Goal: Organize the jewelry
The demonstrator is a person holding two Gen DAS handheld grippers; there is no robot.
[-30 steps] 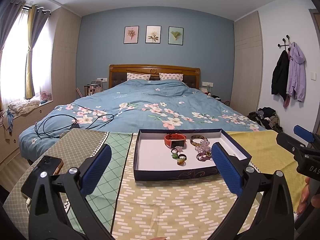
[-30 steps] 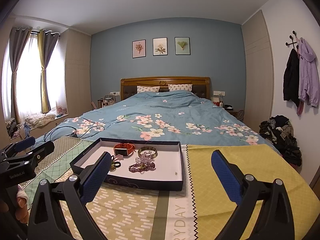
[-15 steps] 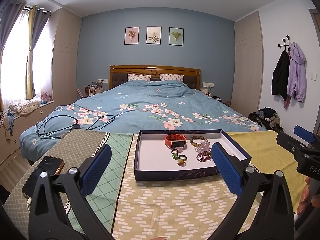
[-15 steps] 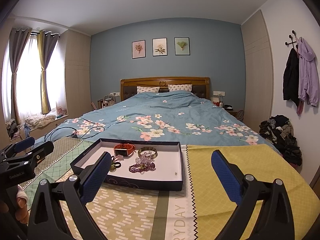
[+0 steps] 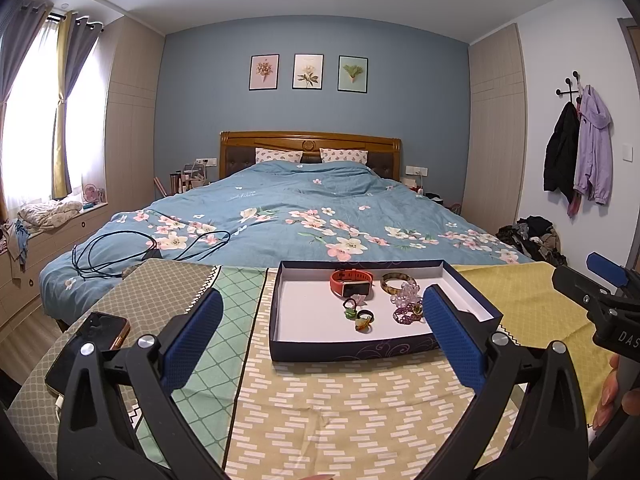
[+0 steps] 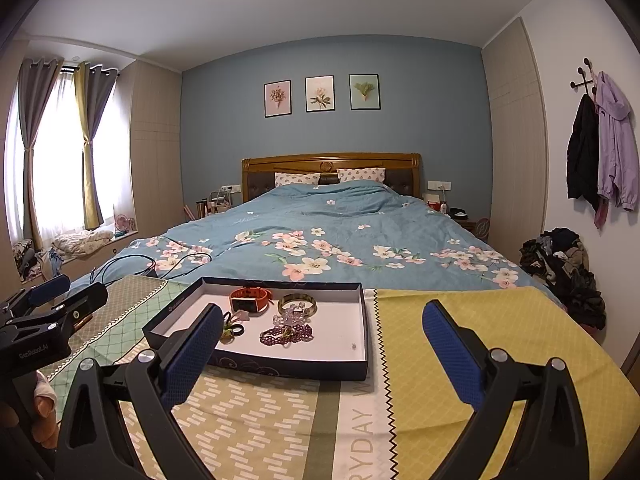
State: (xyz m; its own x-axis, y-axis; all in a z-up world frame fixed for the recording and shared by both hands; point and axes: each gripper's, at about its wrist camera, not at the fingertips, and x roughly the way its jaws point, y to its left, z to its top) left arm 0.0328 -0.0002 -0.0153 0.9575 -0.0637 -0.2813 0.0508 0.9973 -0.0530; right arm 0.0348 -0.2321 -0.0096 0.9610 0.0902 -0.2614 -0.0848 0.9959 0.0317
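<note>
Both your grippers hover above the patterned cloth, short of the work. Left gripper [image 5: 320, 328]: fingers wide, nothing held, lined up on the shallow navy cardboard box lid with white lining [image 5: 344, 350]. Right gripper [image 6: 320, 344]: fingers wide too, empty, aimed past the lid's right wall.

All jewelry sits bunched toward the lid's far right corner: orange-strapped watch [image 5: 352, 283], brown mottled bangle [image 5: 394, 282], purple bead bracelet [image 6: 286, 335]. Bunching likely forces single picks. The lid's left half is bare.
</note>
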